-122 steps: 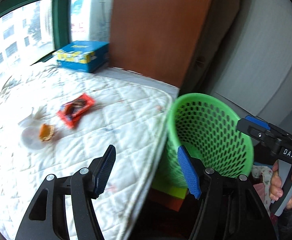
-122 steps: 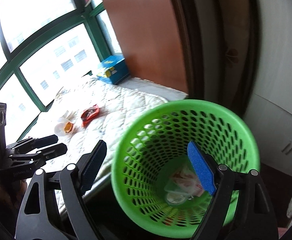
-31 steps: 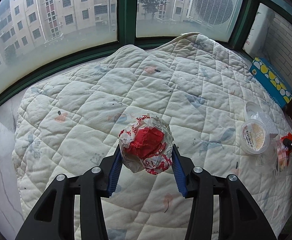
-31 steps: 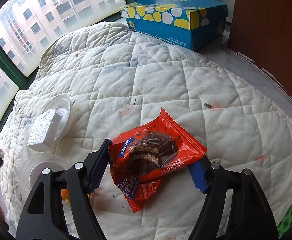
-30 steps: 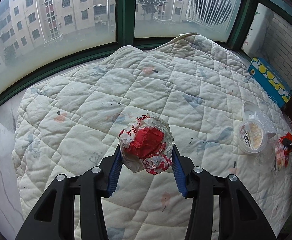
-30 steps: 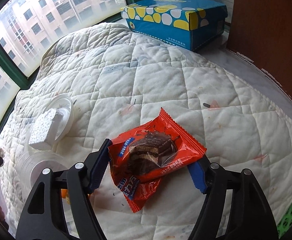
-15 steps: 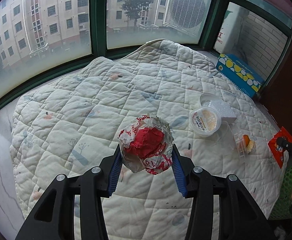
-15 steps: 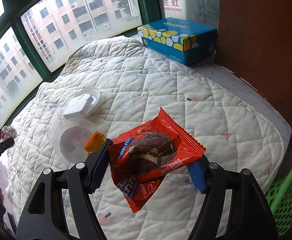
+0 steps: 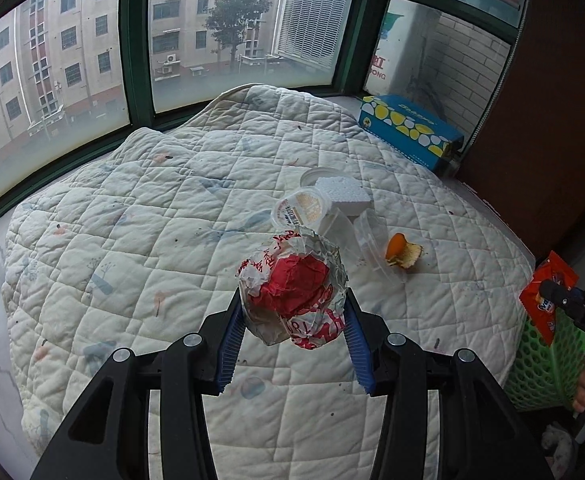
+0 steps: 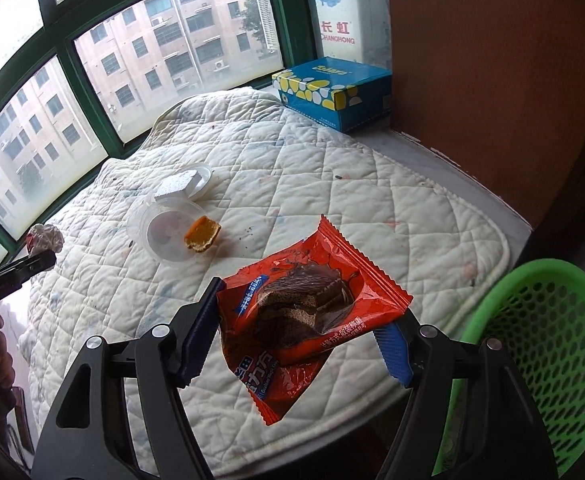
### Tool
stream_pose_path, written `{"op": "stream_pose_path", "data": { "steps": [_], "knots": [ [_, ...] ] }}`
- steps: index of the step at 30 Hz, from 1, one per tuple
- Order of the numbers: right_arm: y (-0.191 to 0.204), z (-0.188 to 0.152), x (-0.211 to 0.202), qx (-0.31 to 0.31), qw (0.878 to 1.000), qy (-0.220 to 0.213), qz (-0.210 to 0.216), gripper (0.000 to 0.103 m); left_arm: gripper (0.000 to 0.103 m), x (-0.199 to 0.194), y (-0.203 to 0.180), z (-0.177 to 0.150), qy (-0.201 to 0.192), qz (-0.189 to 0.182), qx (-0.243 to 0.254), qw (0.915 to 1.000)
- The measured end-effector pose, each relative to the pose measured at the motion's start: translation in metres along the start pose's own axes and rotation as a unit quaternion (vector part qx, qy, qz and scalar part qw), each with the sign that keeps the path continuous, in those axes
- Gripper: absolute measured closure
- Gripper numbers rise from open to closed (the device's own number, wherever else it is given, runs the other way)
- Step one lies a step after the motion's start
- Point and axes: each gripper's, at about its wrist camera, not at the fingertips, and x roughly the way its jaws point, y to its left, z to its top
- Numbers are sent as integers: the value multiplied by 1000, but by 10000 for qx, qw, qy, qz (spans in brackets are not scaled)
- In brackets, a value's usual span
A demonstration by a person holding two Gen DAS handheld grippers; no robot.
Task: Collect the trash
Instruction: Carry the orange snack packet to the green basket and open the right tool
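My left gripper [image 9: 292, 332] is shut on a crumpled red-and-white paper wrapper [image 9: 292, 292], held above the white quilt [image 9: 152, 216]. My right gripper [image 10: 300, 328] is shut on a red snack packet [image 10: 308, 316] with a chocolate cake pictured on it, held over the quilt's near edge. The green mesh basket [image 10: 540, 344] stands on the floor to the right of it. In the left wrist view the right gripper [image 9: 552, 296] with the packet [image 9: 548, 280] shows at the far right, above the basket [image 9: 544, 364]. The left gripper's tip [image 10: 40, 260] and wrapper [image 10: 44, 238] appear at the right wrist view's left edge.
On the quilt lie a clear plastic cup [image 10: 164, 232], an orange peel piece [image 10: 202, 234], a white foam block on a lid [image 10: 180, 186] and a round printed lid [image 9: 300, 210]. A blue dotted box [image 10: 332, 92] sits by the window. A brown cabinet [image 10: 492, 80] stands at right.
Both grippers have pulled back and risen from the quilt with their loads still held. The green basket has come into view at the right of both views.
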Motion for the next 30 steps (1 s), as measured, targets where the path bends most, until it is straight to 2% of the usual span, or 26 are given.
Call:
{"op": "stream_pose_path", "data": {
  "steps": [12, 30],
  "knots": [
    [-60, -34, -51, 333, 9985, -192, -383, 33, 58, -8, -81, -24, 98, -553, 356, 9978],
    [-154, -67, -80, 873, 9898, -138, -1114, 31, 58, -11, -180, -25, 133, -1112, 951, 9891]
  ]
}}
